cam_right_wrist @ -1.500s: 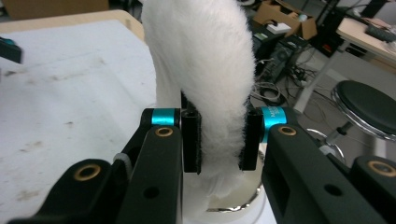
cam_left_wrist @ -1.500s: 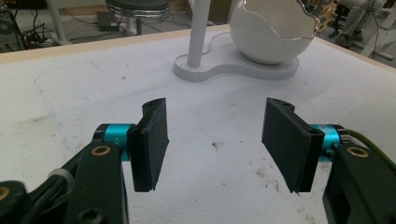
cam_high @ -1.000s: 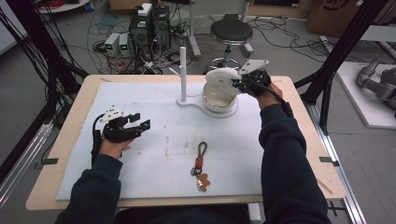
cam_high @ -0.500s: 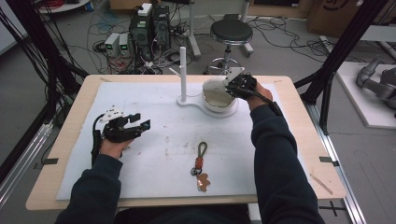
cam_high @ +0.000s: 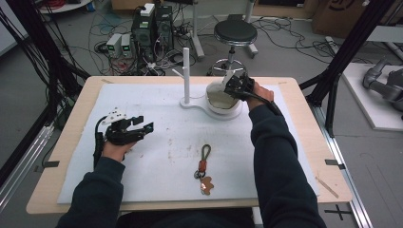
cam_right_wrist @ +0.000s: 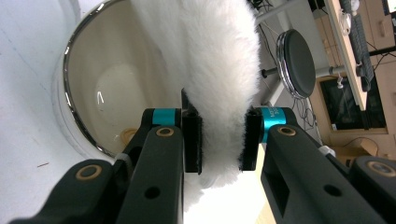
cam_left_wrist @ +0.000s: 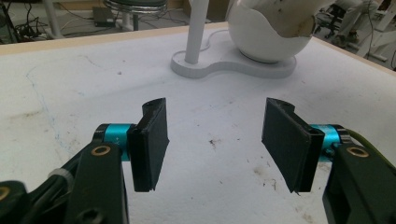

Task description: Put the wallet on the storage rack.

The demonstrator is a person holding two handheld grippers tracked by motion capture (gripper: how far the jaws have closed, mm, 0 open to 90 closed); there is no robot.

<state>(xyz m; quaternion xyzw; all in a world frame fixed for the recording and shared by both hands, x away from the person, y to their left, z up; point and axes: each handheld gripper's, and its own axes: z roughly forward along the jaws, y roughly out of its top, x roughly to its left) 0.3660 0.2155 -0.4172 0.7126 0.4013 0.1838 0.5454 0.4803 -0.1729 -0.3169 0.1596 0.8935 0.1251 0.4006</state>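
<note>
Nearest the person, a keyring (cam_high: 203,167) with a looped cord and small fob lies on the white mat (cam_high: 157,156) covering the bench (cam_high: 66,128), well apart from both sets of jaws and untouched.

The left gripper (cam_high: 138,128) rests on the mat at the person's left. Its jaws stand released, part-way apart, with nothing between the pads (cam_left_wrist: 149,140); bare stained mat shows in the gap. Its position matches that of a second ago.

Farther off, the right gripper (cam_high: 236,85) is clenched on a white fluffy pad (cam_right_wrist: 212,70), the fur squeezed between the two jaws. Directly ahead of those jaws sits the white egg-shaped bowl (cam_high: 223,100) with its cream interior (cam_right_wrist: 121,93), mounted on a white base that also carries an upright post (cam_high: 186,71), just beside the bowl.

Change noted: over the last second the right gripper has travelled from the outer side of the bowl inward and lower, and now hangs at the bowl's rim, the grip unchanged.

Assessment: the work appears to be seating the fluffy pad inside the bowl. The pad is at the opening but not yet released; lowering and letting go remain.
</note>
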